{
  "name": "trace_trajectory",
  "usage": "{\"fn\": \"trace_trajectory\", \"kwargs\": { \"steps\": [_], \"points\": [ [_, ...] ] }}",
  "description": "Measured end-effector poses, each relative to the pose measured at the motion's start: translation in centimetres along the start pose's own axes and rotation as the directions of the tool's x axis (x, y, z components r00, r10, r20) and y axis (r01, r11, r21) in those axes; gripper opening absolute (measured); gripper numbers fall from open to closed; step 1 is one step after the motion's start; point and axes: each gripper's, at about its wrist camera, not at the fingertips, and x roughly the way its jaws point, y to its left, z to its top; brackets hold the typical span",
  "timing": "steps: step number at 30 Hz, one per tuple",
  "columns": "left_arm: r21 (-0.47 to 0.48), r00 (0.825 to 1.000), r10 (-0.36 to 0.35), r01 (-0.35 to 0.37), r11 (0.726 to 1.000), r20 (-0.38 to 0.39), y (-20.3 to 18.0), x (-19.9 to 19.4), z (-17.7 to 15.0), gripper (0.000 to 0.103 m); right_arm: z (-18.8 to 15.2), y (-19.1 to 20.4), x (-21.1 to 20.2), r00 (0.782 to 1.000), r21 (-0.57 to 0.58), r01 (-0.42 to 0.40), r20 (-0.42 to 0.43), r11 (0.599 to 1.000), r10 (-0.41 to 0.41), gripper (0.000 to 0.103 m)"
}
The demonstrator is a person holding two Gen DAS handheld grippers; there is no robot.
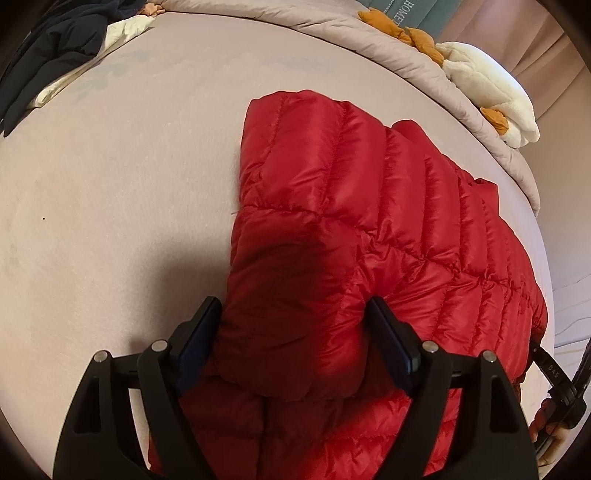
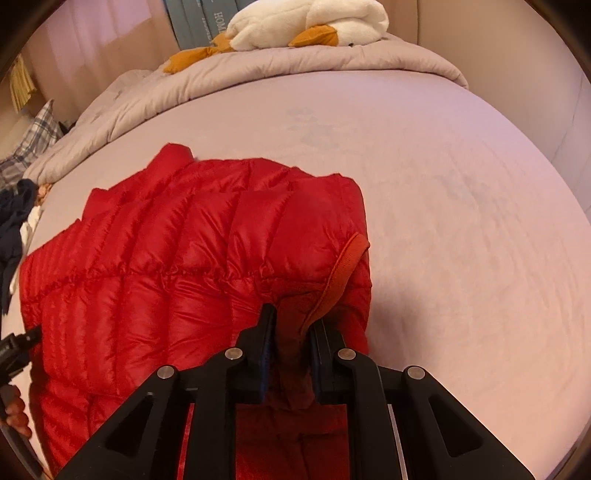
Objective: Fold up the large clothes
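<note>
A big bed (image 1: 110, 177) with a smooth pink sheet fills the room. A grey quilt (image 2: 295, 70) is bunched at its far end, with a white and orange soft toy (image 2: 310, 26) on top. Dark clothes (image 1: 48, 48) sit at one corner. The red puffy jacket (image 1: 351, 206) lies folded on the bed, its long side running from near the quilt towards the grippers. The left gripper (image 1: 295, 317) stands wide around a puffy fold. The right gripper (image 2: 291, 321) pinches the jacket's edge tight.
</note>
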Motion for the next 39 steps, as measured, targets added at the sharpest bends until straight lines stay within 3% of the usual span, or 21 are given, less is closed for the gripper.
{"fn": "trace_trajectory", "kwargs": {
  "steps": [8,11,13,14,17,20,22,27,30,39],
  "points": [
    [0.036,0.999,0.018,-0.019,0.999,0.029,-0.2,-0.9,-0.5,0.083,0.0,0.2,0.3,1.000,0.012,0.024,-0.003,1.000,-0.024,0.016],
    [0.047,0.999,0.023,-0.025,0.999,0.046,-0.4,-2.2,-0.8,0.082,0.0,0.4,-0.6,0.999,0.001,0.047,0.019,0.999,-0.047,0.027],
    [0.055,0.998,0.020,-0.023,0.998,0.062,-0.4,-3.5,-1.1,0.083,-0.2,0.4,-1.7,0.997,-0.006,0.070,0.045,0.998,-0.069,0.051],
    [0.055,0.997,0.004,-0.009,0.998,0.076,-0.4,-4.5,-1.3,0.084,-0.2,0.3,-2.3,0.995,-0.007,0.083,0.063,0.997,-0.083,0.056],
    [0.052,0.992,-0.030,0.024,0.998,0.119,-0.3,-7.2,-1.9,0.092,-0.6,-0.5,-4.8,0.990,-0.002,0.076,0.118,0.997,-0.075,0.058],
    [0.058,0.985,-0.061,0.052,0.997,0.160,-0.5,-10.1,-2.7,0.097,-1.1,-1.0,-7.8,0.984,0.005,0.049,0.173,0.999,-0.049,0.072],
    [0.062,0.980,-0.080,0.070,0.996,0.183,-0.6,-11.7,-3.2,0.102,-1.6,-1.1,-10.0,0.975,-0.001,0.041,0.220,0.999,-0.039,0.079],
    [0.083,0.971,-0.086,0.069,0.994,0.224,-1.1,-15.8,-5.5,0.103,-3.3,-0.9,-15.8,0.939,-0.030,0.007,0.343,1.000,0.004,0.083],
    [0.093,0.970,-0.099,0.080,0.992,0.223,-1.0,-17.1,-7.3,0.103,-4.7,-0.8,-18.2,0.916,-0.051,-0.025,0.399,0.998,0.043,0.097],
    [0.138,0.973,-0.079,0.050,0.989,0.216,-0.7,-18.9,-12.2,0.103,-7.0,0.4,-21.3,0.867,-0.139,-0.130,0.465,0.982,0.181,0.101]
  ]
}}
